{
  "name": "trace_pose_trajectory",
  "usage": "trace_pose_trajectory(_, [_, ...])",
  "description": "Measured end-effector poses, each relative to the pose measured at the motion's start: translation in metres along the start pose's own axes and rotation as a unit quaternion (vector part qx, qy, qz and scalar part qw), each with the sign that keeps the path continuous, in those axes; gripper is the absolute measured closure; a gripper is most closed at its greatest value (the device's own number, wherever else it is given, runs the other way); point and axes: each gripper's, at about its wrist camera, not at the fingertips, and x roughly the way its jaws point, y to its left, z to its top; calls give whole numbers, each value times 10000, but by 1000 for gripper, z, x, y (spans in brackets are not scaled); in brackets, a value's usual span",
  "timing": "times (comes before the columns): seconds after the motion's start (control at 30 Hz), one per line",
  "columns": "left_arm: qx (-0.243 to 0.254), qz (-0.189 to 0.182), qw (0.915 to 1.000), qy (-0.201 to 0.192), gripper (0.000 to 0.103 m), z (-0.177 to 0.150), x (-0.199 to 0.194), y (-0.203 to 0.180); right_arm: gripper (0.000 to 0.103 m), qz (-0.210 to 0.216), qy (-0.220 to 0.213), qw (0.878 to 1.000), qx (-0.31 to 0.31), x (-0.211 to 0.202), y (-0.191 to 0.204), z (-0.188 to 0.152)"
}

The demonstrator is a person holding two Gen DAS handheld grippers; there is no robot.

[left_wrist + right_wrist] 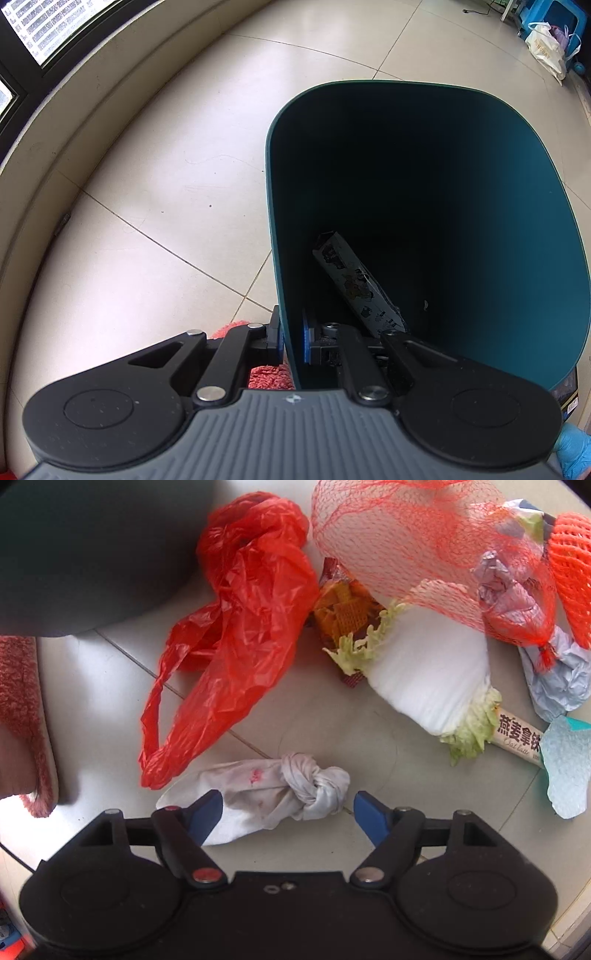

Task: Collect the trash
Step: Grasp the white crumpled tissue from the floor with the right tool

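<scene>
My left gripper (293, 338) is shut on the near wall of a dark teal trash bin (517, 221), one finger outside and one inside. A printed wrapper (358, 284) lies at the bin's bottom. In the right wrist view, my right gripper (288, 812) is open and low over the tiled floor. A knotted, stained white cloth (280, 790) lies between its blue fingertips (205, 814), and the pads do not press on it. Beyond it lie a red plastic bag (243, 627), a snack wrapper (343, 609), a cabbage piece (432, 675) and a red net bag (406, 535).
Crumpled paper (561, 679), an orange foam net (572, 565), an oat latte packet (517, 734) and a pale blue scrap (569, 764) lie at the right. A pink slipper (22, 720) stands at the left under the bin's dark side (92, 554). A window ledge (74, 122) curves along the floor.
</scene>
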Motion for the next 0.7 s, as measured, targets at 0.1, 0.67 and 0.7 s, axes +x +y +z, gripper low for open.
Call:
trace_pose_trajectory(0.1, [-2,0,10000,21,94,0,0,0,40,-39,24,9999,98,13,-2,2])
trace_pose_trajectory(0.67, [-3,32,10000,27,94,2,0,2,77,-155,-771,9902,-1157,-157,-8,0])
trace_pose_trajectory(0.7, [-5,33,10000,32,94,2,0,2,77,-110,-940,9884,-1191,-178,-7,-3])
